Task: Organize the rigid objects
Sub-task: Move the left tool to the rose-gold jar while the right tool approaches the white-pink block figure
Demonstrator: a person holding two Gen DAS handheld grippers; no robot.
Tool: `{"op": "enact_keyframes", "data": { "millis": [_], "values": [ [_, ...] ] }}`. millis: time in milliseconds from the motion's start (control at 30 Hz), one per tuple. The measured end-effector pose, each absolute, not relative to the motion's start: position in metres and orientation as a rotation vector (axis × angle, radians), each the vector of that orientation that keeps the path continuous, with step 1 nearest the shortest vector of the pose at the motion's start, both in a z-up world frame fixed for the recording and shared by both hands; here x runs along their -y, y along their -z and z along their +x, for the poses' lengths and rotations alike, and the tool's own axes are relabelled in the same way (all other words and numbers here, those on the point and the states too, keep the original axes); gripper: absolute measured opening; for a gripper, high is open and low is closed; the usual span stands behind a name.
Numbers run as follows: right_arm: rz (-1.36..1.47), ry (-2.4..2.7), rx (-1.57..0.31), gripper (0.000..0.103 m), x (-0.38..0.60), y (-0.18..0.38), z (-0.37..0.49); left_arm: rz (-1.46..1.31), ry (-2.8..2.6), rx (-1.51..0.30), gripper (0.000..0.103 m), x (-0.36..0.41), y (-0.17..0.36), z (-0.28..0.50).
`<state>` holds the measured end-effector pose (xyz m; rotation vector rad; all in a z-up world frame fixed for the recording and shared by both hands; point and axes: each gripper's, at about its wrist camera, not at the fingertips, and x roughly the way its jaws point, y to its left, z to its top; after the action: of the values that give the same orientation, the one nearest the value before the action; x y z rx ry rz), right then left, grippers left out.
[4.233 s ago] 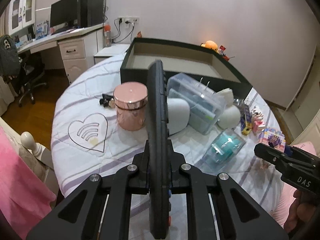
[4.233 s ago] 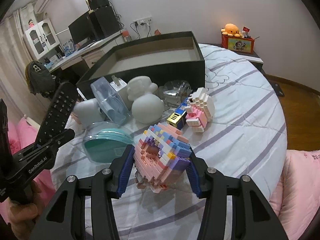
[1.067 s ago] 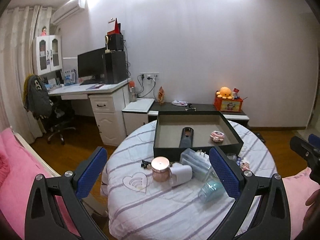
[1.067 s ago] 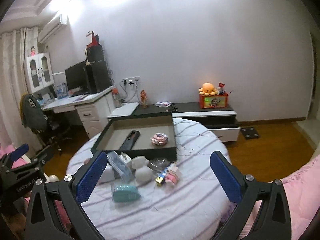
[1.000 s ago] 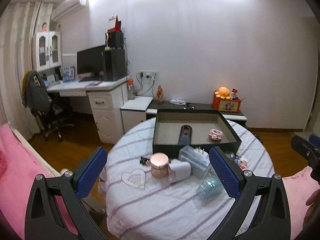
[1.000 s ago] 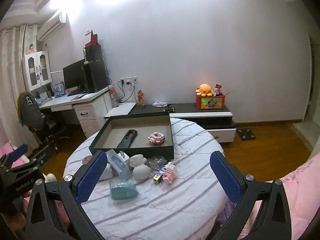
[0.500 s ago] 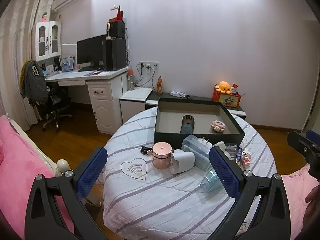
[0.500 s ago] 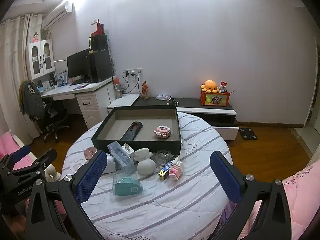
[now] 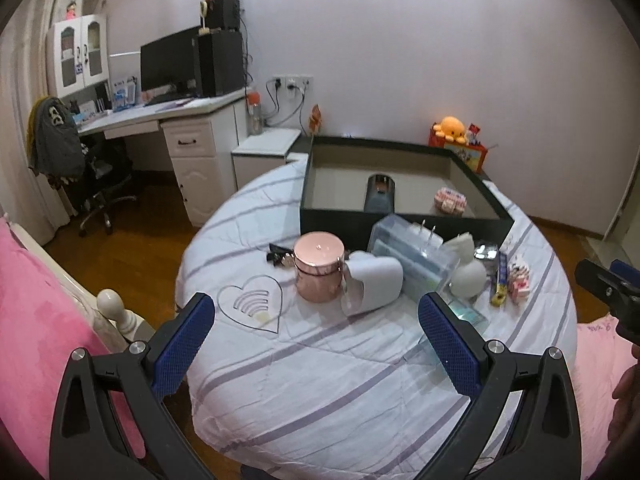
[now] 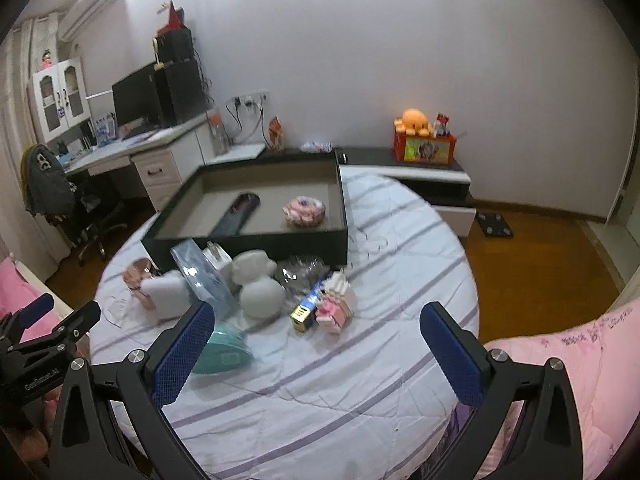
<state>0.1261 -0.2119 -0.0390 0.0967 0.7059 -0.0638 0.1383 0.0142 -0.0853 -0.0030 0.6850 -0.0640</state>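
**A:** What is being shown on the round table (image 9: 360, 380)?

**B:** A dark open box (image 10: 256, 236) is being shown at the far side of the striped cloth. Inside it, a black remote control (image 10: 238, 214) is lying lengthwise on the left, and a pink block model (image 10: 304, 210) is sitting to its right, apart from it.

**A:** And in front of the box?

**B:** A cluster is being displayed there: a rose-gold tin (image 9: 319, 266), a white device (image 9: 374, 284) touching it, a clear plastic case (image 9: 412, 256), white rounded figures (image 10: 258, 284), a teal case (image 10: 224, 350), a small blue-and-gold carton (image 10: 308, 308) and a little pink-and-white block figure (image 10: 334, 304).

**A:** How are the grippers being held?

**B:** The left gripper (image 9: 316, 344) is being held spread wide above the near edge of the table, nothing being gripped between its blue pads. The right gripper (image 10: 316, 346) is likewise being held wide apart and empty, the teal case being partly hidden behind its left finger.
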Motion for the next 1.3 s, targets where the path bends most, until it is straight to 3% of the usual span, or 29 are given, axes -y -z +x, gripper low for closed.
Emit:
{"op": "enact_keyframes", "data": {
  "millis": [767, 1300],
  "values": [
    [0.12, 0.077, -0.856, 0.103, 0.227, 0.1, 0.189, -0.045, 0.014, -0.728, 0.103, -0.034, 0.127, 0.224],
    [0.145, 0.1, -0.879, 0.081, 0.242, 0.117, 0.2, -0.1, 0.022, -0.725, 0.103, -0.044, 0.142, 0.24]
  ]
}}
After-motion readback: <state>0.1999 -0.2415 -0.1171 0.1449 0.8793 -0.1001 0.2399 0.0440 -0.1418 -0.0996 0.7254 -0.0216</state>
